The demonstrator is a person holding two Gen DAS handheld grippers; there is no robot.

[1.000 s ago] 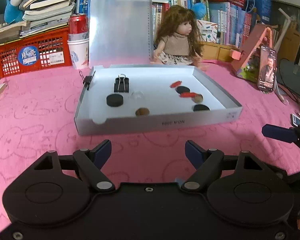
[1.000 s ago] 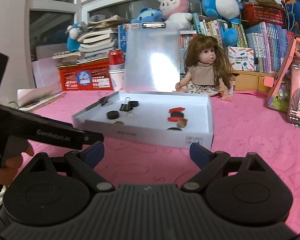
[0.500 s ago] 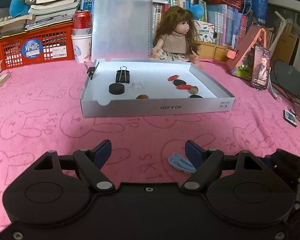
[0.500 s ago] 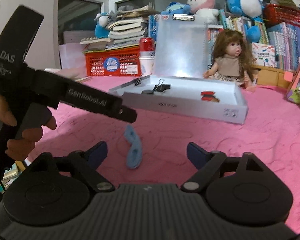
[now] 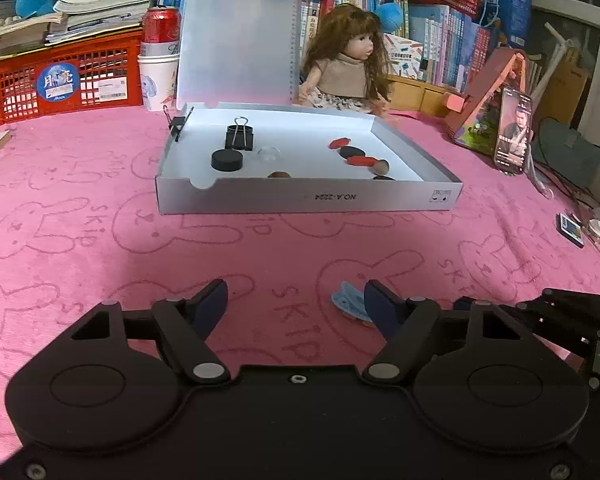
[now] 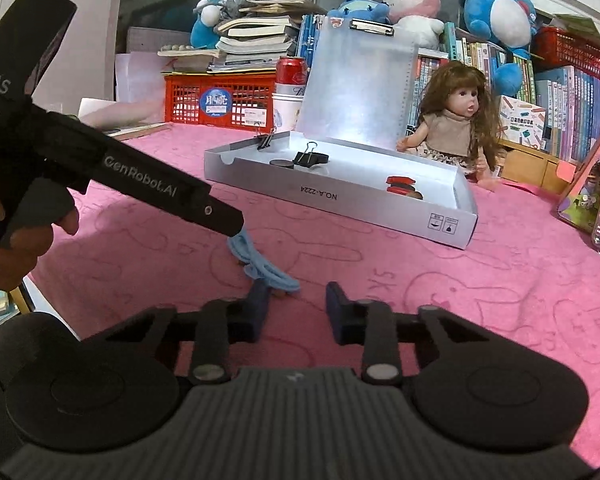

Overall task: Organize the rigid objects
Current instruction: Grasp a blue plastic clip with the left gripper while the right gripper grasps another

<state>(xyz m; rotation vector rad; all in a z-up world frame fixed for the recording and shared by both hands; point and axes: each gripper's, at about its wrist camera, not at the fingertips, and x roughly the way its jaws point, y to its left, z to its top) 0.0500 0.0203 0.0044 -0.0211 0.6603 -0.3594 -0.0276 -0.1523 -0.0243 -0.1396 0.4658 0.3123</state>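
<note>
A cluttered room backs the scene, with shelves of books, plush toys and a red basket [image 5: 64, 80] along the top of both views, and a pink rabbit-print cloth [image 5: 100, 232] covering the desk. A shallow white box [image 5: 308, 200] sits in the upper middle of the left wrist view, a doll [image 5: 350, 68] seated behind it and a translucent clipboard [image 5: 240, 36] standing at its back edge. Inside lie a black binder clip [image 5: 240, 138], a black disc [image 5: 227, 160] and, toward the right side, red and dark flat pieces [image 5: 356, 156]. A light blue hair clip [image 6: 260, 264] lies on the cloth well in front of the box, low in the frame. The left gripper [image 5: 296, 304] hangs with its jaws spread, the clip just at the inner edge of its right-hand finger; they have just been closing a little, and nothing is pressed between them. The right gripper [image 6: 296, 308] has just been closing sharply and its jaws now stand narrow with only bare cloth between them; the clip's near end lies just beyond its left-hand fingertip. A hand [image 6: 16, 240] at the left edge of the right wrist view holds the left gripper's handle.
</note>
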